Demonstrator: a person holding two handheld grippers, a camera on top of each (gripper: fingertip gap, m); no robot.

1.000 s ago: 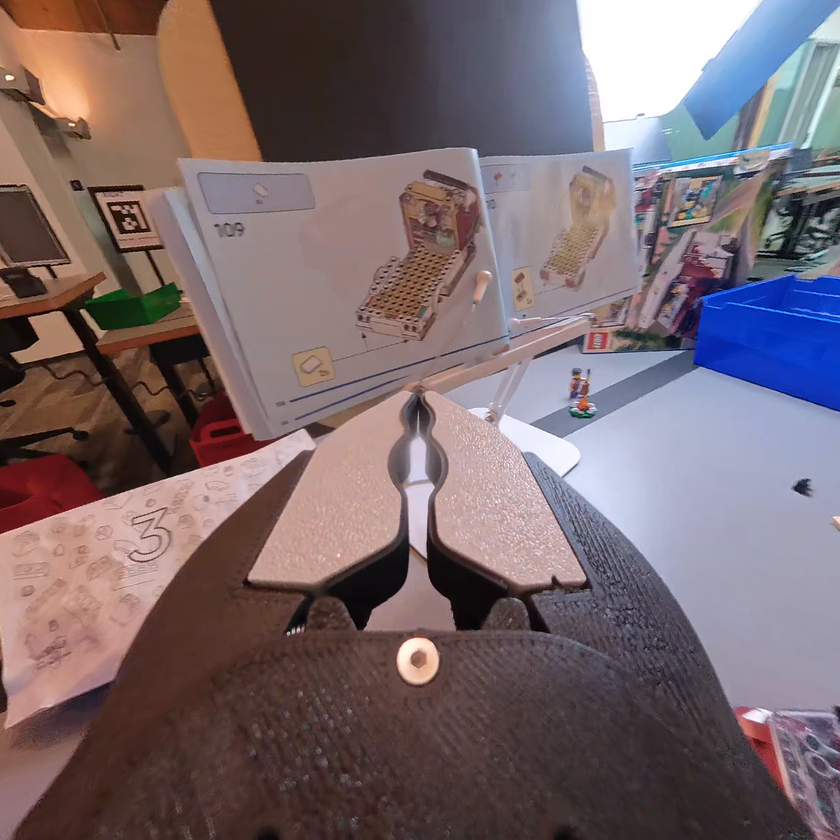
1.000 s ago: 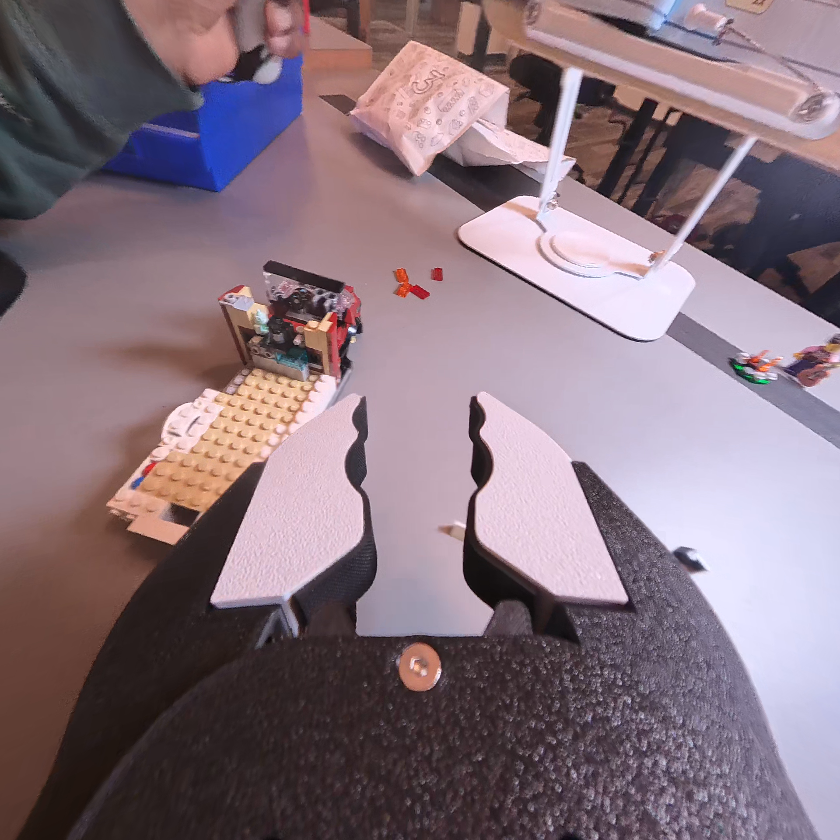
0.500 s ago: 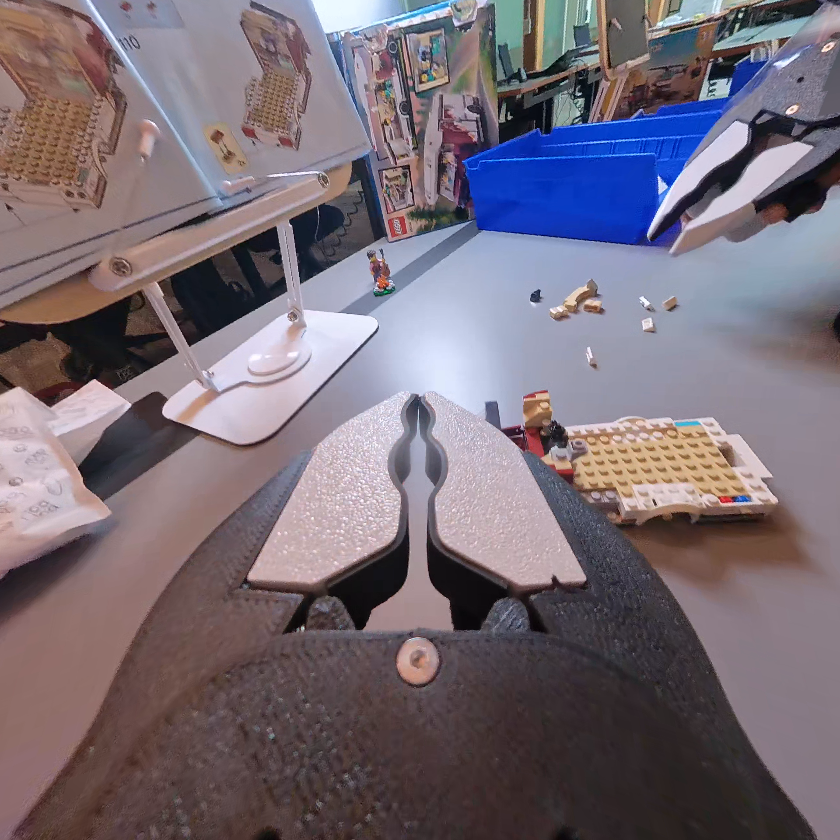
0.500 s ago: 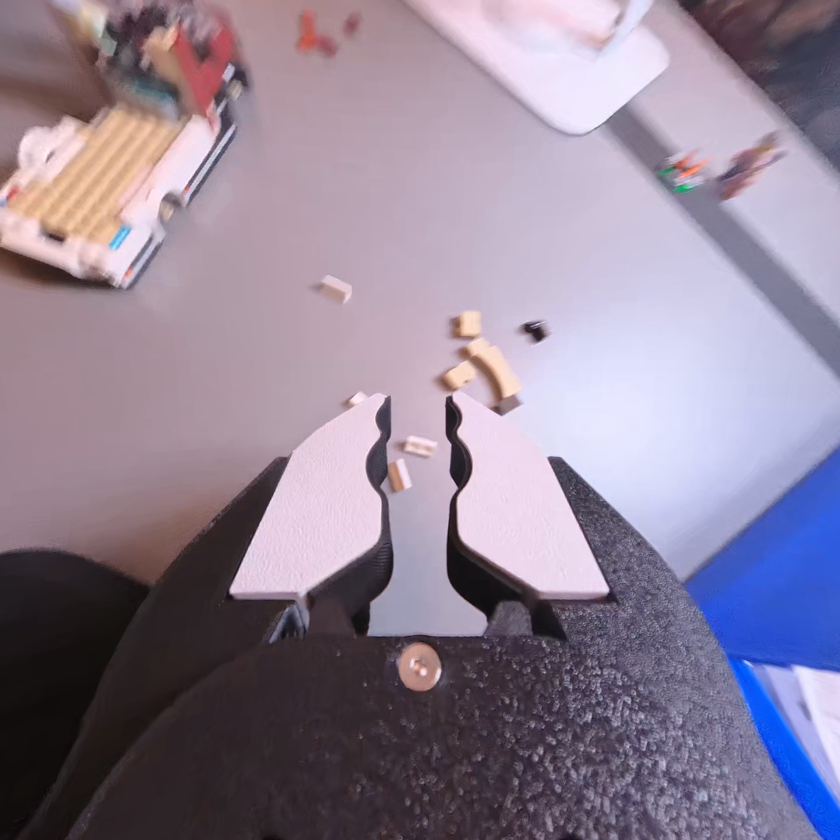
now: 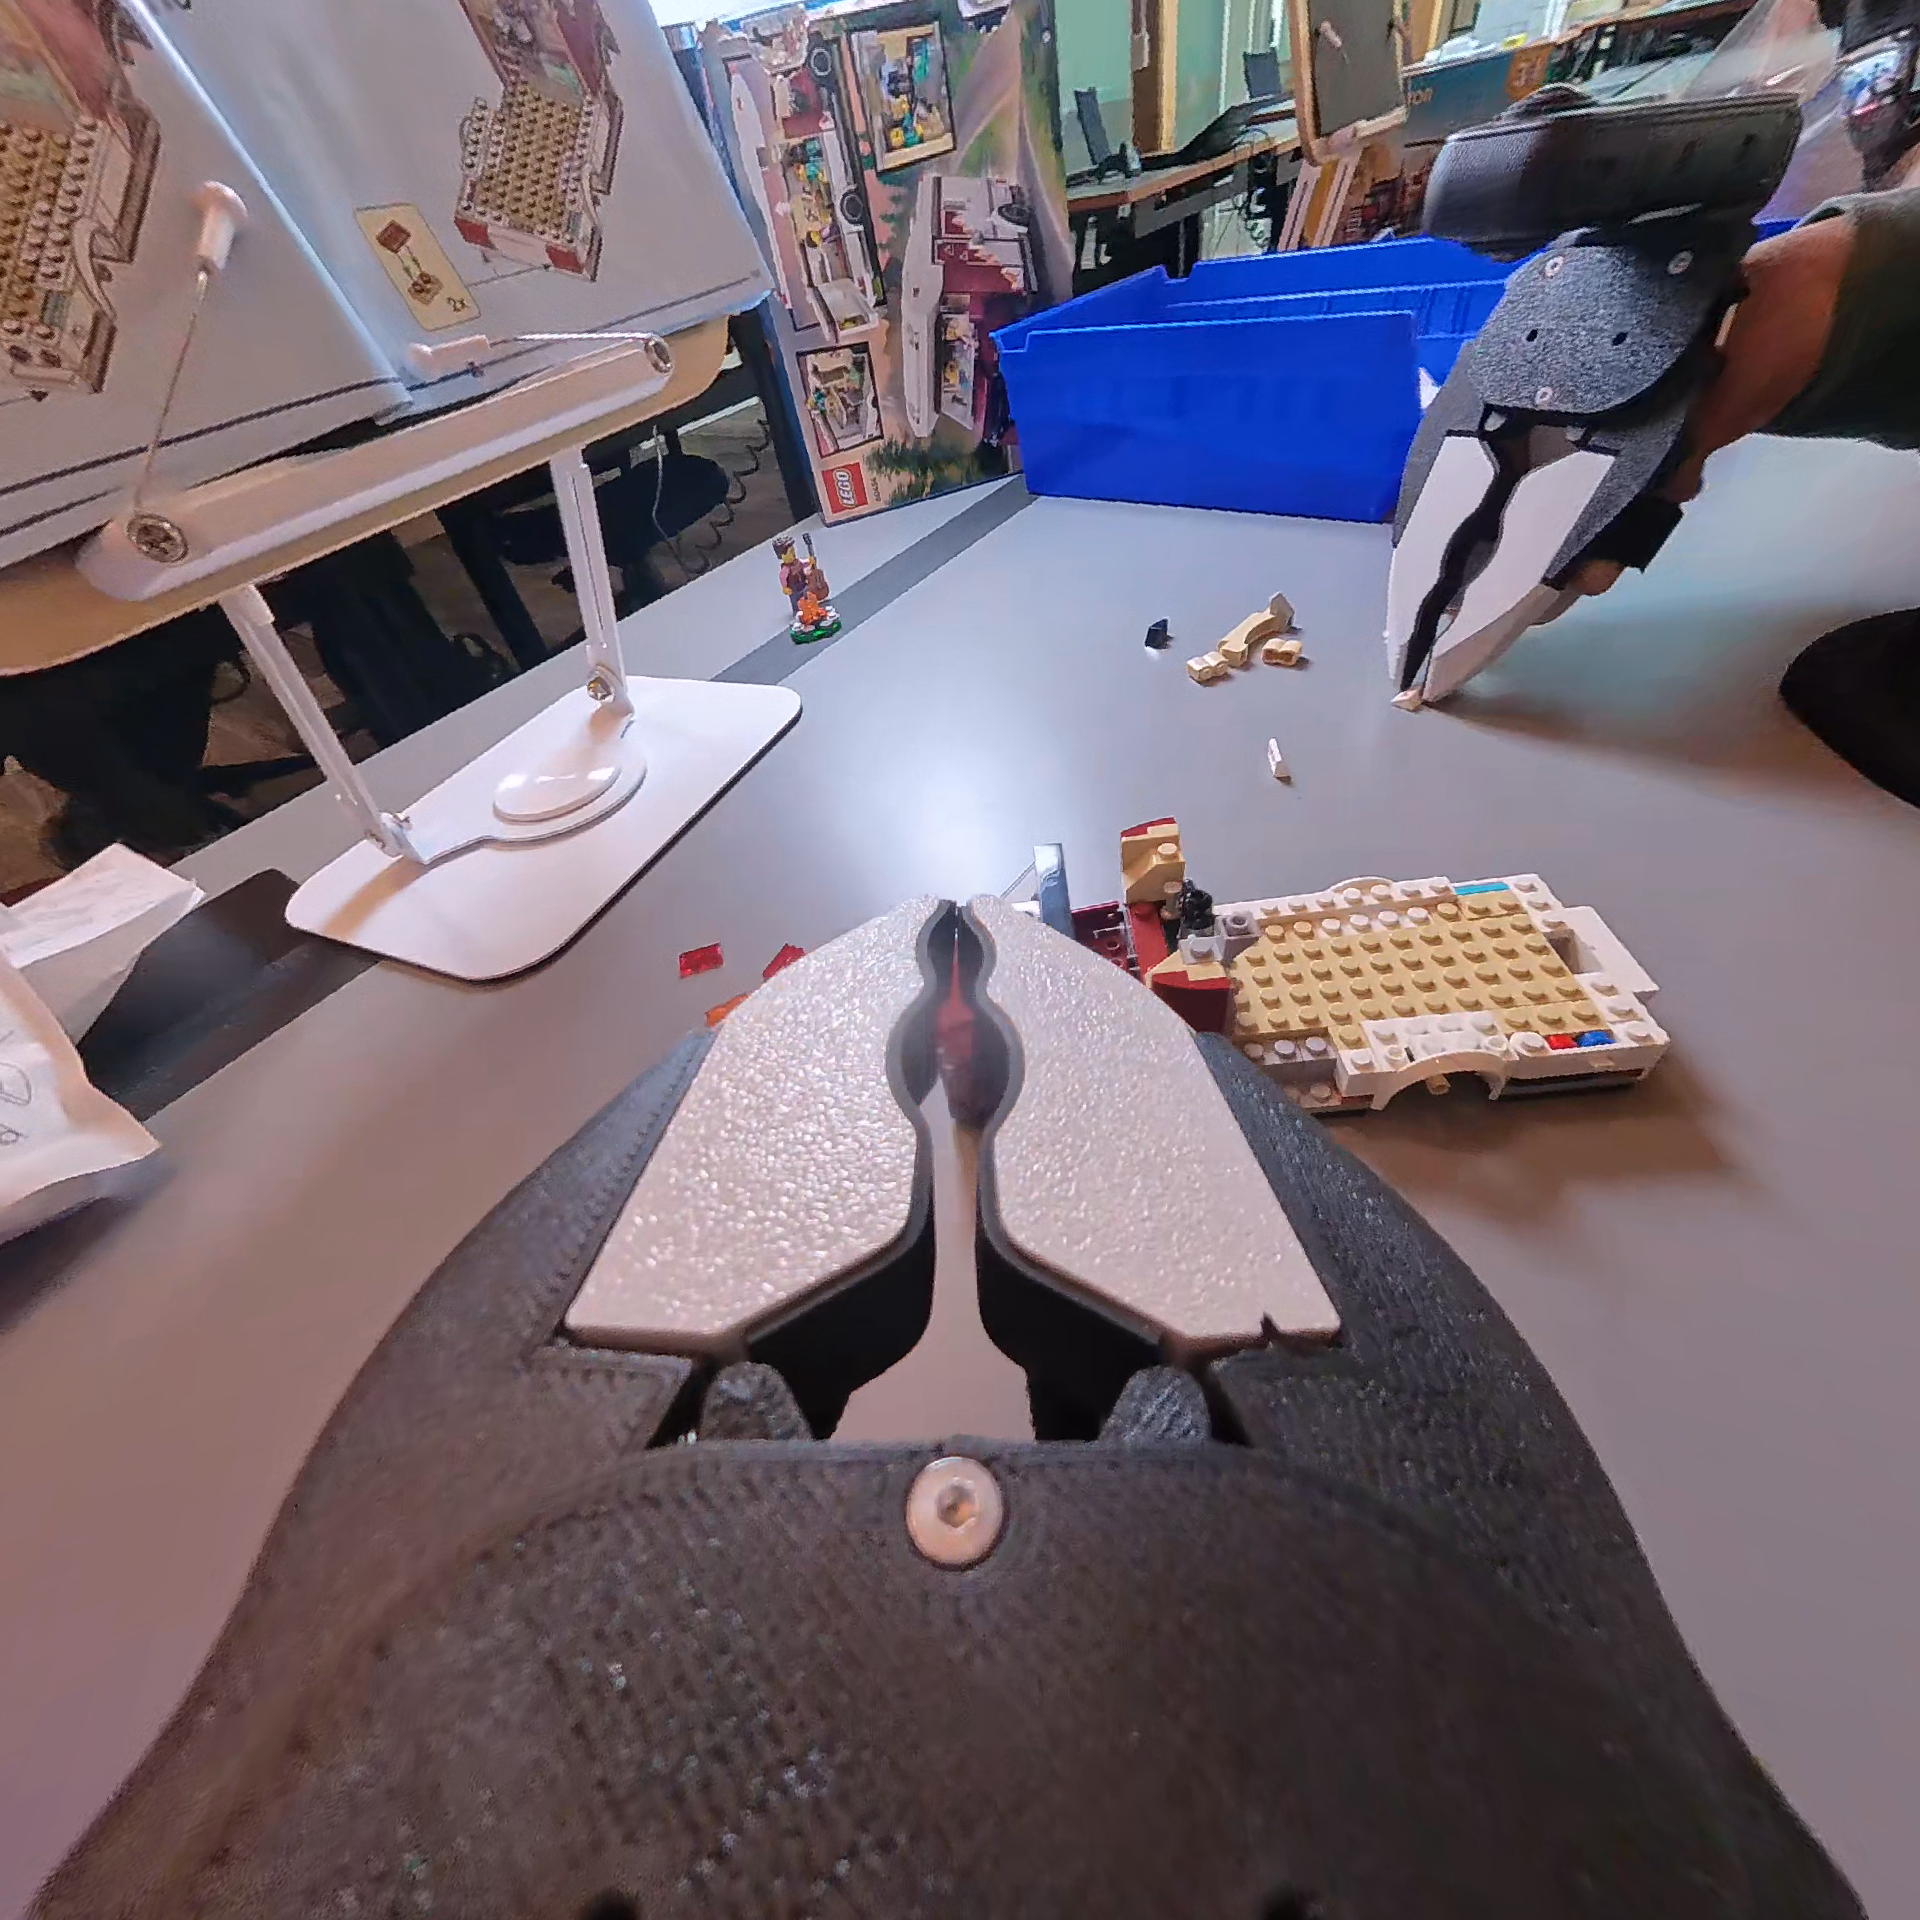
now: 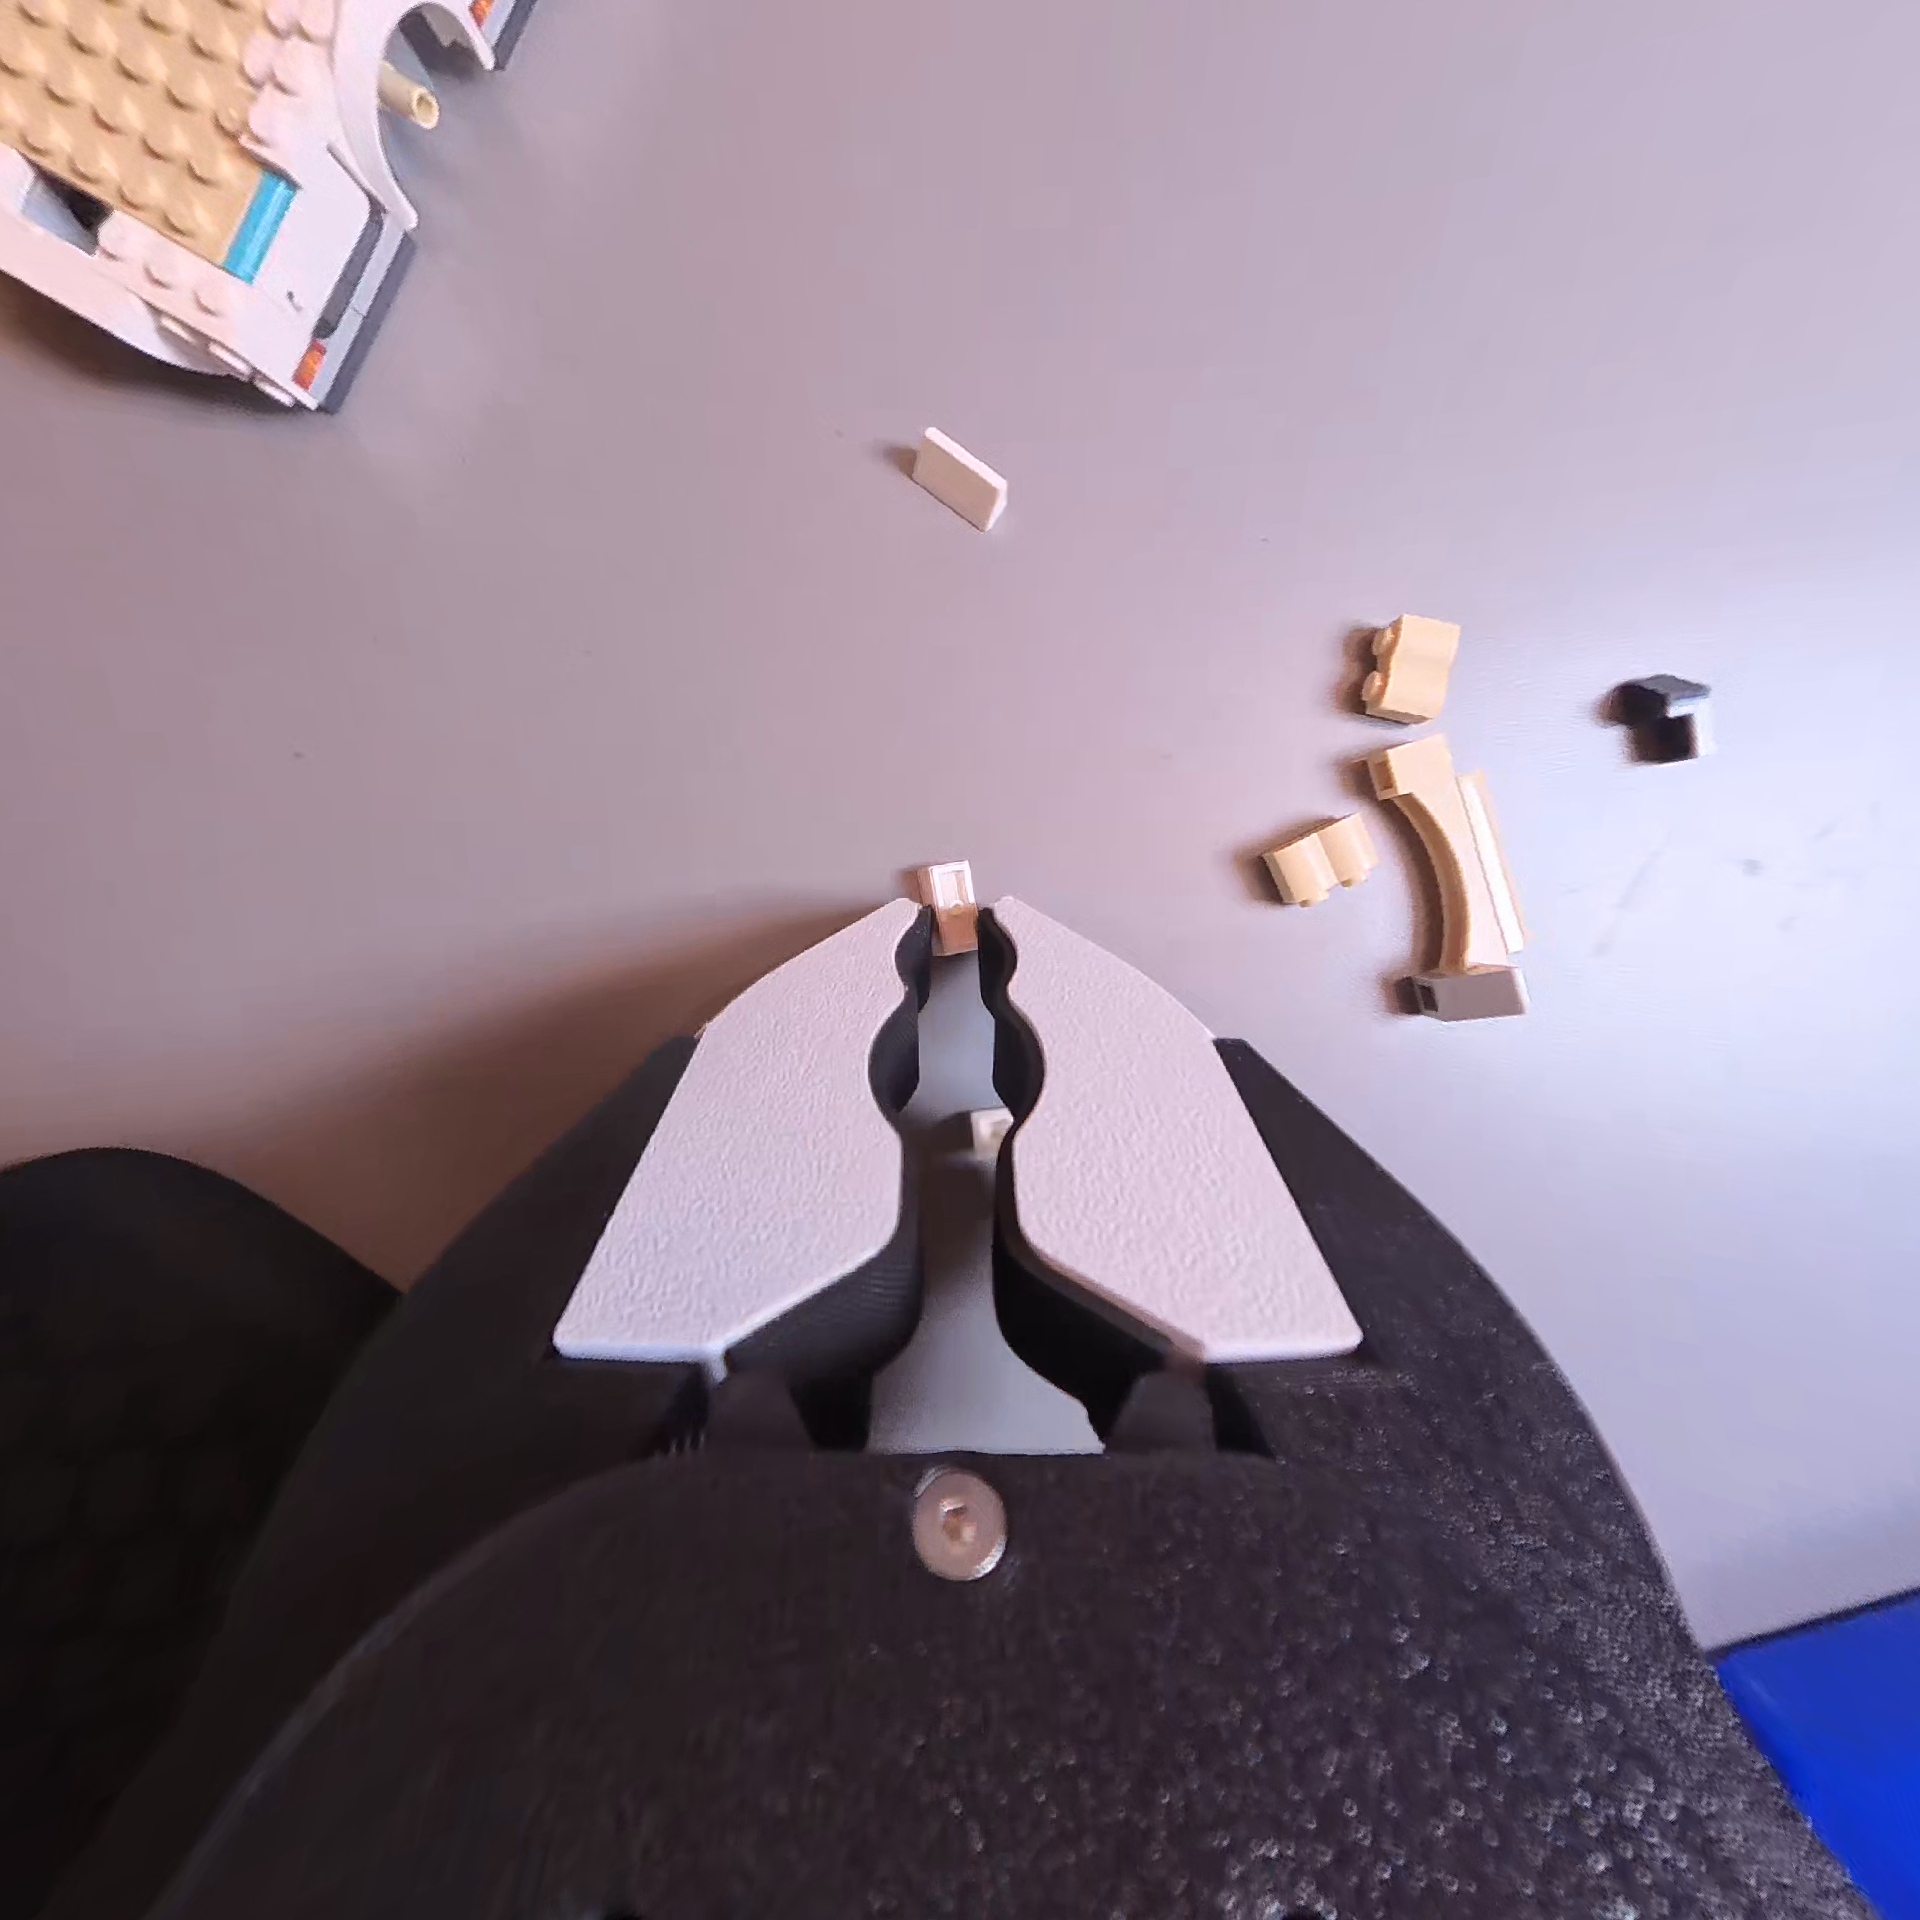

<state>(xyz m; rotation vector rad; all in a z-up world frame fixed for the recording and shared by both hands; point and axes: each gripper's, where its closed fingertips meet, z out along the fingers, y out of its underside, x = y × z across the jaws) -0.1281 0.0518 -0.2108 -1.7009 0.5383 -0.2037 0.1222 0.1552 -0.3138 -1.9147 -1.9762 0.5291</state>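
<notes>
- The right gripper (image 6: 954,910) pinches a tiny tan brick (image 6: 953,902) at its tips, on the grey table (image 6: 1143,312).
- The left gripper (image 5: 958,914) is squeezed closed on nothing, with the brick car (image 5: 1392,987) just right of its tips.

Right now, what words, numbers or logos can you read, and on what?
I do not copy writing; these things bear it.
Booklet on the stand: small printed figures.
Toy box: red logo, other print.
Paper bag: printed outlines, cut off.
Far cardboard box: lettering, blurred.
</notes>
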